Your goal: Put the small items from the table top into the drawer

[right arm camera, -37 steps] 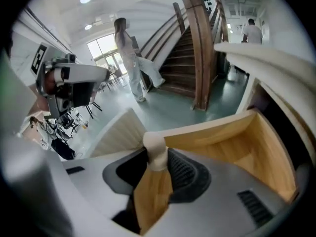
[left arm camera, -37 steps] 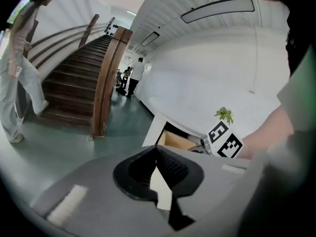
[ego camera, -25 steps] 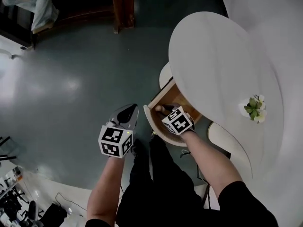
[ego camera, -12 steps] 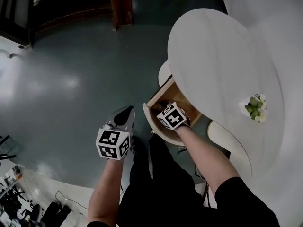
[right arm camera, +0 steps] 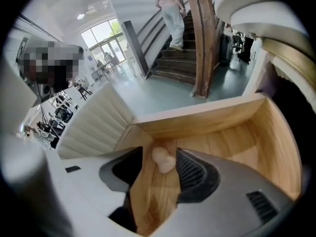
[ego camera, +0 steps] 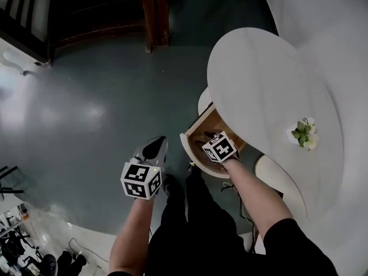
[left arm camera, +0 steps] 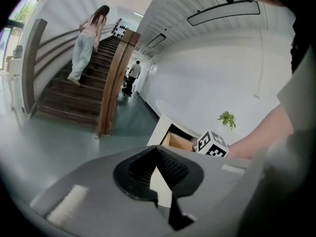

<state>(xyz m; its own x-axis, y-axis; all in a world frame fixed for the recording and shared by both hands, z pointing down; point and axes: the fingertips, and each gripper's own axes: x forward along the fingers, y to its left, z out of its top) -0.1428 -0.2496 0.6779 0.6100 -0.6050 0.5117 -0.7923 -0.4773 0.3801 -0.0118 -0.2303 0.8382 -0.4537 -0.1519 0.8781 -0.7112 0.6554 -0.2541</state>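
The wooden drawer [ego camera: 197,126] stands pulled out from under the round white table top [ego camera: 259,79]. My right gripper [ego camera: 210,139] reaches down into it, its marker cube on top. In the right gripper view a small pale lump [right arm camera: 163,159] lies on the drawer floor [right arm camera: 222,142] between the jaws of the right gripper [right arm camera: 160,163]. The jaws are opening, with the lump close to the right pad and a clear gap to the left one. My left gripper [ego camera: 154,148] hangs shut over the floor, left of the drawer, holding nothing.
A small potted plant [ego camera: 303,133] stands on the table top. A wooden stair post [ego camera: 154,10] rises at the back, and a person [left arm camera: 86,41] climbs the stairs. A white rounded seat [ego camera: 276,174] sits by my right arm. Grey floor [ego camera: 86,96] spreads to the left.
The right gripper has stayed in the drawer, shifting only a little. The left gripper has barely moved. The seated person at the top left has dropped out of view.
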